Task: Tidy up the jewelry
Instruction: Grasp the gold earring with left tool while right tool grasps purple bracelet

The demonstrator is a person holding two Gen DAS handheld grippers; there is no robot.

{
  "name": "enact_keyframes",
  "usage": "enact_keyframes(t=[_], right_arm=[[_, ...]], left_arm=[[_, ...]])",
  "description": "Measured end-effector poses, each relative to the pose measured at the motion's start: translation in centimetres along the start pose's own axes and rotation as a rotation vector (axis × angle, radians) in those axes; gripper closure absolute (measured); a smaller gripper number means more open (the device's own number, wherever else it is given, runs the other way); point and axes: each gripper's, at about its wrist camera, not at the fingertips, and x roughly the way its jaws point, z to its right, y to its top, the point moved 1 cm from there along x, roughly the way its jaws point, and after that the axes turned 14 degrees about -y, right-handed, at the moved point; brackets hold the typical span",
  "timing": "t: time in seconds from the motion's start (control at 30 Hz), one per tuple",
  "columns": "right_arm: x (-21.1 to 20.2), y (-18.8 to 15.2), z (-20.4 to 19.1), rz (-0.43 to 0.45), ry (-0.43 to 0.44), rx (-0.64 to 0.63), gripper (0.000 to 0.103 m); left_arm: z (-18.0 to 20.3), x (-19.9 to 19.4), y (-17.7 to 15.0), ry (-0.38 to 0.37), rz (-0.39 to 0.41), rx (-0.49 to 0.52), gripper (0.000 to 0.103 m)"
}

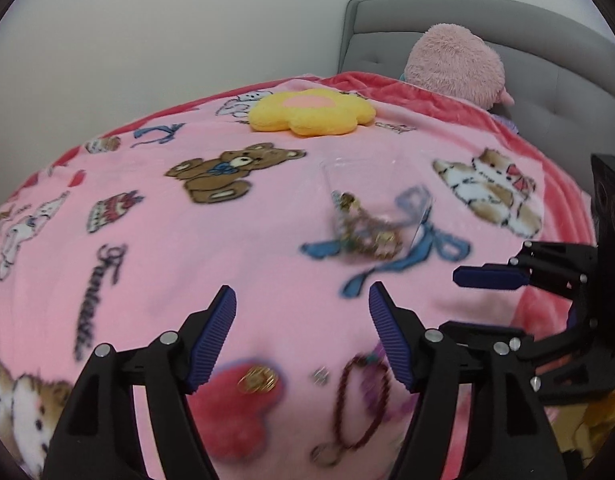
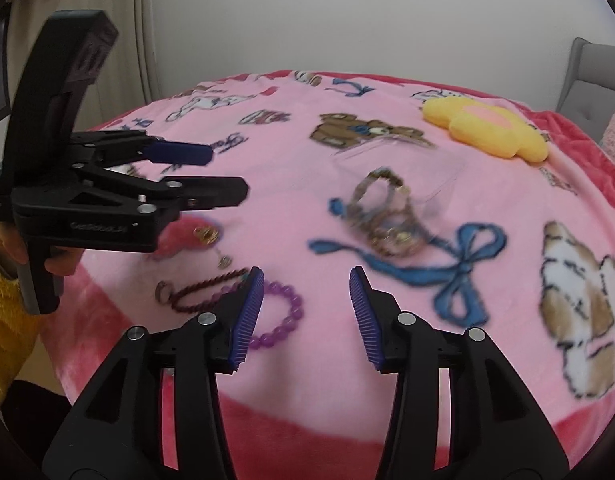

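Note:
A clear plastic box [image 1: 371,200] [image 2: 399,184] lies on the pink blanket and holds a tangle of gold chains [image 1: 367,232] [image 2: 387,220]. Loose jewelry lies near the bed's front edge: a dark red cord bracelet [image 1: 359,404] [image 2: 199,292], a purple bead bracelet [image 2: 283,316], a gold earring [image 1: 257,380] [image 2: 205,234] and a small silver piece [image 1: 319,374] [image 2: 225,261]. My left gripper [image 1: 301,312] is open and empty above the loose pieces. My right gripper [image 2: 306,292] is open and empty beside the purple bracelet.
The pink cartoon-print blanket [image 1: 147,272] [image 2: 487,320] covers the bed. A yellow flower cushion [image 1: 311,112] [image 2: 487,128] and a pink plush toy [image 1: 455,64] lie at the far side by the grey headboard [image 1: 547,60]. A white wall stands behind.

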Motion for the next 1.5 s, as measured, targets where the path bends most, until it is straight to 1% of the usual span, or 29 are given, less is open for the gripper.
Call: enact_keyframes(t=[0.23,0.37,0.43,0.5,0.53,0.57,0.67,0.7,0.77,0.8,0.83,0.9,1.0,1.07,1.1,1.13,1.27,1.5], right_arm=[[1.1,-1.2,-1.1,-0.034,0.014,0.014,0.06],[1.5,-1.5,-1.7,-0.045,0.009,0.012,0.06],[1.8,-1.6,-1.8,-0.05,0.005,0.01,0.06],[2.1,-1.7,-2.1,-0.054,0.001,0.007,0.06],[2.3,-1.7,-2.2,-0.059,-0.005,0.005,0.06],[2.5,-1.7,-2.3,-0.062,-0.007,0.001,0.06],[2.8,-1.8,-2.6,-0.071,-0.012,-0.007,0.06],[2.8,-1.9,-2.6,-0.072,-0.014,-0.008,0.06],[2.9,-2.0,-2.5,-0.075,-0.015,-0.006,0.06],[3.0,-2.0,-2.4,-0.077,-0.014,-0.003,0.061],[3.0,-2.0,-2.3,-0.08,-0.012,0.001,0.062],[3.4,-1.9,-2.3,-0.087,-0.007,0.004,0.067],[3.5,-2.0,-2.3,-0.094,0.002,0.004,0.07],[3.6,-2.0,-2.4,-0.094,0.005,-0.001,0.073],[3.6,-2.0,-2.4,-0.094,0.004,-0.003,0.074],[3.6,-2.0,-2.4,-0.094,0.006,-0.003,0.077],[3.7,-2.1,-2.4,-0.095,0.008,0.002,0.091],[3.4,-2.2,-2.3,-0.083,-0.001,0.006,0.093]], left_arm=[[-2.3,-0.5,-3.0,0.038,-0.01,-0.028,0.034],[-3.4,-0.1,-4.4,0.04,-0.017,-0.052,0.034],[-3.6,0.1,-4.9,0.047,-0.019,-0.042,0.04],[-3.6,0.3,-5.4,0.053,-0.022,-0.022,0.042],[-3.6,0.5,-5.6,0.06,-0.029,-0.012,0.047],[-3.6,0.7,-5.8,0.06,-0.033,-0.006,0.049],[-3.5,1.0,-6.0,0.045,-0.044,-0.002,0.052],[-3.5,1.1,-6.0,0.039,-0.047,-0.001,0.055],[-3.5,1.3,-6.0,0.029,-0.05,-0.001,0.058],[-3.5,1.5,-5.9,0.029,-0.056,-0.002,0.062],[-3.5,1.7,-5.9,0.026,-0.063,-0.003,0.066],[-3.4,2.1,-6.0,0.016,-0.078,-0.005,0.068],[-3.3,2.3,-6.1,0.012,-0.084,-0.006,0.07],[-3.3,2.4,-6.1,0.007,-0.086,-0.013,0.076],[-3.4,2.5,-6.1,0.005,-0.091,-0.016,0.082],[-3.4,2.6,-6.1,0.004,-0.093,-0.019,0.083],[-3.5,2.9,-6.0,0.0,-0.099,-0.026,0.087],[-3.1,2.6,-5.9,0.016,-0.09,-0.014,0.088]])
